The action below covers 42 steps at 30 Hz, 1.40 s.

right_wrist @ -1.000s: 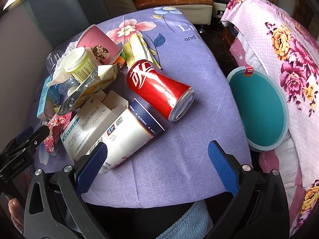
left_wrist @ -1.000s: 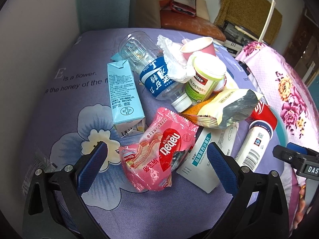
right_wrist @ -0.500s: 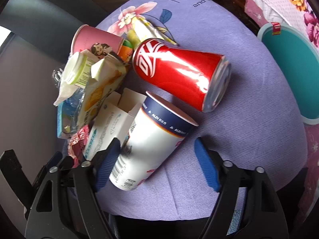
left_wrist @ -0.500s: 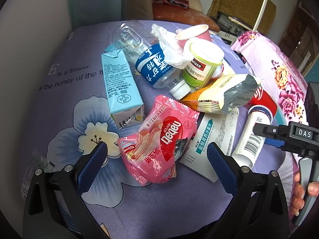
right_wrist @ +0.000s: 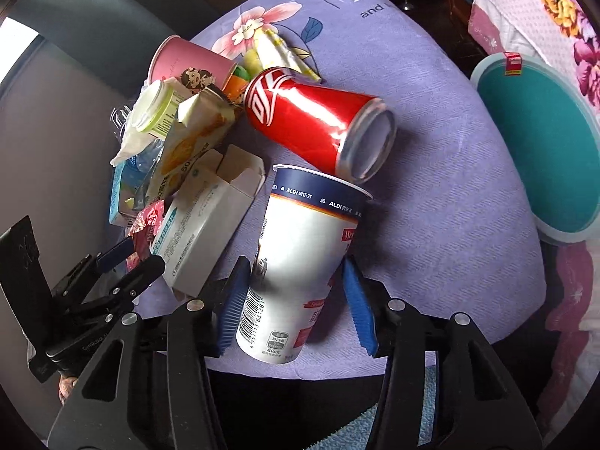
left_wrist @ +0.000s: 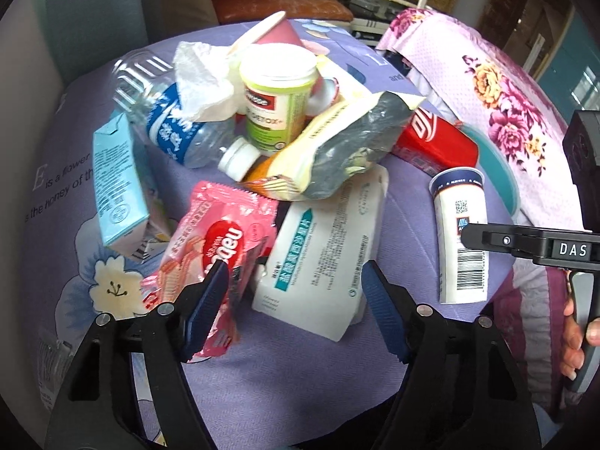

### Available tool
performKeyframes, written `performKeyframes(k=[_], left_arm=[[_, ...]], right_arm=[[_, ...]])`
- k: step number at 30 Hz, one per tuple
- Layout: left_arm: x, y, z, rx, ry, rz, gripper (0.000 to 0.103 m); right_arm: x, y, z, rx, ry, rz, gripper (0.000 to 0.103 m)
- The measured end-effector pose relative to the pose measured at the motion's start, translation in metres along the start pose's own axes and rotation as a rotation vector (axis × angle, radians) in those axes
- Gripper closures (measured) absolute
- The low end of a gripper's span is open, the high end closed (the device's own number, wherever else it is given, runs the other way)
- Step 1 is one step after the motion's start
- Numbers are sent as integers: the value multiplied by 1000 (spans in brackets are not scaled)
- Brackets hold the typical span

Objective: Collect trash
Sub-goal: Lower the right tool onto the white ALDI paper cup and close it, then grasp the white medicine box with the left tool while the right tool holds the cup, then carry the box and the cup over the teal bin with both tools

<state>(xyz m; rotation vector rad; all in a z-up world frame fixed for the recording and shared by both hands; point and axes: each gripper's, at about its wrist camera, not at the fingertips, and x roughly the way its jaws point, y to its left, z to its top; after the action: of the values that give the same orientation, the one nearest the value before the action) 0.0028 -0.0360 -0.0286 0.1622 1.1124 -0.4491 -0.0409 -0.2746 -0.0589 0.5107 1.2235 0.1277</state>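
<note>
Blue carton [right_wrist: 119,191] mostly hidden; label perhaps unreadable.

wrist views, steeply downward, close, shared trash pile [left_wrist: 300,142]

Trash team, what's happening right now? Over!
Right gripper closing around white cup, not yet clamped. Left gripper closing over white box, pink wrapper at one finger. Red can right against cup's rim.

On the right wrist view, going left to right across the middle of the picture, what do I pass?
Open white cardboard box with teal lettering → white paper cup with a dark blue rim band, lying on its side → bare purple tablecloth → round teal bin with a pale rim.
</note>
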Motion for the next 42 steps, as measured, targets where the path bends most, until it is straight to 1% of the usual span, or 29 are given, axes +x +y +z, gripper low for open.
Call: performKeyframes(k=[2, 5, 8, 11, 13, 15, 19, 22, 24, 25, 26, 28, 30, 31, 32, 33, 35, 39, 42], left_arm=[[8, -9, 5, 38, 17, 10, 29], [24, -18, 12, 74, 51, 53, 28], [38, -21, 17, 83, 90, 43, 22], [50, -27, 17, 100, 114, 42, 22], [51, -31, 14, 101, 98, 49, 23], [46, -32, 9, 99, 85, 43, 30], [37, -27, -1, 72, 94, -3, 33], [36, -30, -7, 93, 98, 6, 33], [36, -31, -7, 95, 103, 10, 31], [40, -35, -3, 95, 104, 13, 31], [43, -38, 0, 95, 103, 17, 30], [49, -43, 4, 99, 96, 41, 28], [52, -48, 4, 112, 83, 71, 28], [51, -48, 3, 101, 82, 69, 30], [49, -49, 2, 92, 81, 64, 36], [46, -49, 1, 80, 85, 49, 39], [39, -49, -1, 57, 85, 26, 39], [16, -47, -8, 43, 53, 30, 39], [-4, -42, -10, 16, 34, 6, 39]], right_arm=[[-5, -7, -2, 0, 1, -10, 55], [-8, -14, -3, -2, 4, -18, 54], [-6, -15, -2, -2, 7, -12, 54], [-3, -14, 0, -5, 9, -11, 53], [-1, -12, 1, -8, 9, -14, 51], [1, -12, 3, -10, 10, -21, 48], [5, -12, 7, -9, 8, -23, 45], [12, -13, 10, 1, 15, -13, 42], [17, -13, 9, 1, 14, -12, 42], [16, -11, 8, -11, -3, -15, 42], [16, -10, 7, -24, -7, -14, 50], [17, -9, 4, -35, 1, 4, 50], [14, -8, 1, -52, -5, 4, 50], [11, -7, -1, -59, -13, 2, 50], [8, -6, -2, -65, -22, 5, 50], [4, -6, -2, -69, -31, 12, 50], [-4, -6, -2, -71, -52, 23, 50], [-20, -6, 3, -79, -105, 40, 50], [-26, -5, 6, -81, -122, 63, 50]])
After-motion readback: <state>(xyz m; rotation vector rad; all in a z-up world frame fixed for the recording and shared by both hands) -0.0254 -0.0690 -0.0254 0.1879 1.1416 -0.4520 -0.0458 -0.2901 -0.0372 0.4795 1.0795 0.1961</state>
